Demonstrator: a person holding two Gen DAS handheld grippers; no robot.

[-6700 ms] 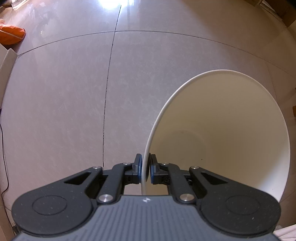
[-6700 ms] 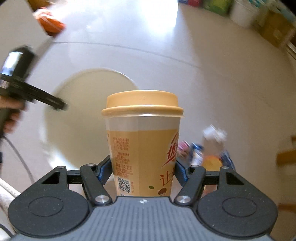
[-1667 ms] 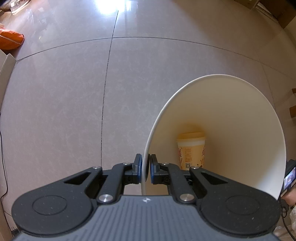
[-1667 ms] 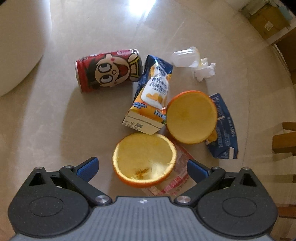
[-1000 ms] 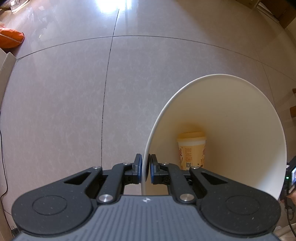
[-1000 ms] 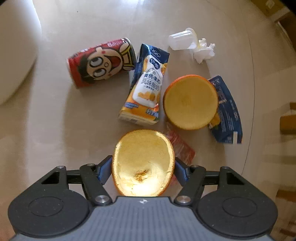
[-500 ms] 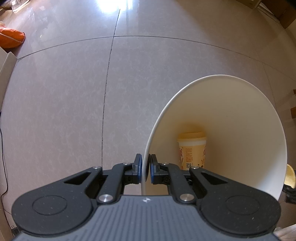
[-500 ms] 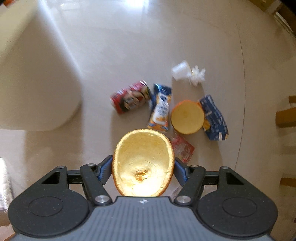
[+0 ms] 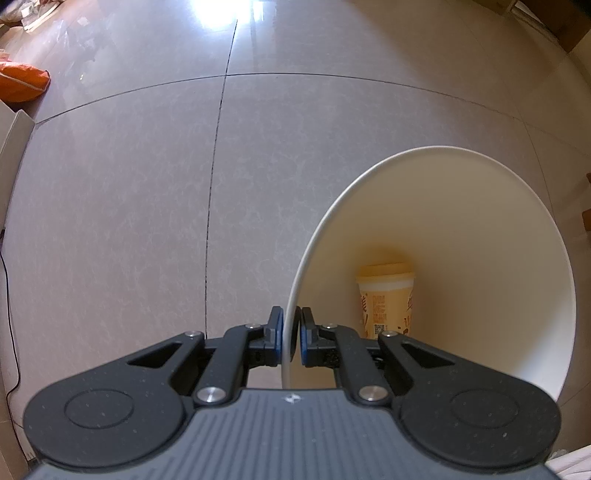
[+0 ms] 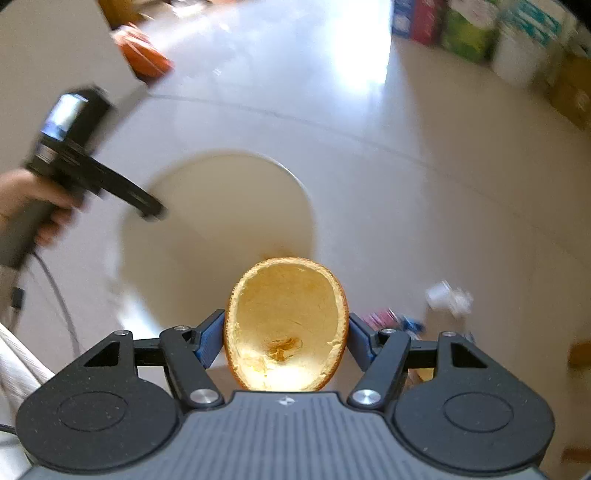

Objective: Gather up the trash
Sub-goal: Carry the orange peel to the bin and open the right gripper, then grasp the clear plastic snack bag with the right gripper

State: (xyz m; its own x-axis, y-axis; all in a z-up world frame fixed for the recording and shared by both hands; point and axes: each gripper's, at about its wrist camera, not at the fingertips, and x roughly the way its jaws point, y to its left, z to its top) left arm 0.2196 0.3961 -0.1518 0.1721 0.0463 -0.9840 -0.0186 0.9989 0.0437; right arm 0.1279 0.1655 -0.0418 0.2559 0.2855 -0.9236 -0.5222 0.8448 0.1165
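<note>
My left gripper (image 9: pixel 289 339) is shut on the near rim of a white bin (image 9: pixel 480 229), pointing down at the floor. Inside the bin stands an orange drink cup (image 9: pixel 386 295) with a lid. In the right wrist view my right gripper (image 10: pixel 286 341) is shut on a hollowed orange peel half (image 10: pixel 286 321), hollow side facing the camera, held high with the white bin (image 10: pixel 221 206) beyond it. The other gripper (image 10: pixel 85 166), held in a hand, shows at that bin's left rim. Blurred trash lies on the floor at the right: a white plastic cup with tissue (image 10: pixel 447 297) and colourful wrappers (image 10: pixel 391 319).
Tiled floor (image 9: pixel 129 203) stretches left of the bin. An orange bag (image 9: pixel 20 83) lies at the far left, with a white box edge (image 9: pixel 11 147) below it. Boxes and packages (image 10: pixel 498 33) line the far right wall. A cable (image 10: pixel 55 295) hangs from the left hand.
My right gripper has risen from the trash pile with the orange peel and tilted up toward the bin. The trash now sits small at the lower right. The left gripper and bin have stayed put.
</note>
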